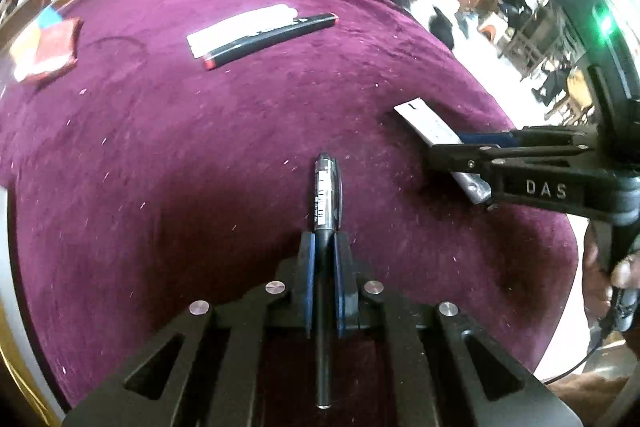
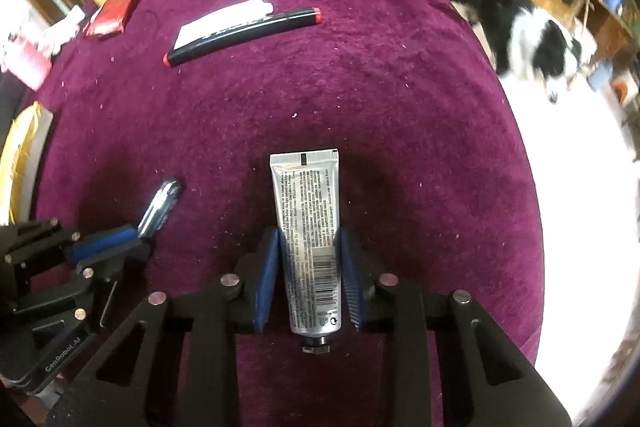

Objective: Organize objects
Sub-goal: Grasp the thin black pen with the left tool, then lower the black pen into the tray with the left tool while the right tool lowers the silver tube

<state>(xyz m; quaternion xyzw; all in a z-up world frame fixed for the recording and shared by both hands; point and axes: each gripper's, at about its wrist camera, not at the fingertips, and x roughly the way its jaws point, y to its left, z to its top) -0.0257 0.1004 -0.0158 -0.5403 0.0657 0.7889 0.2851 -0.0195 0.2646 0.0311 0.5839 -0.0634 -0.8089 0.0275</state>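
Note:
A black pen (image 1: 326, 195) with a printed label lies along my left gripper (image 1: 325, 241), whose blue pads are shut on its barrel; the pen's tip points away over the purple cloth (image 1: 160, 147). My right gripper (image 2: 309, 239) is shut on a silver tube (image 2: 308, 211) with black print, crimped end forward and cap toward the camera. The left wrist view shows the right gripper (image 1: 448, 147) at the right with the tube (image 1: 426, 123) sticking out of it. In the right wrist view the left gripper (image 2: 140, 241) sits at lower left, the pen (image 2: 160, 205) in it.
Farther back on the cloth lie a black marker with red ends (image 1: 268, 41) beside a white tube (image 1: 240, 27), and a red packet (image 1: 48, 51) at the far left. A black-and-white dog (image 2: 520, 27) stands on the floor past the table's right edge.

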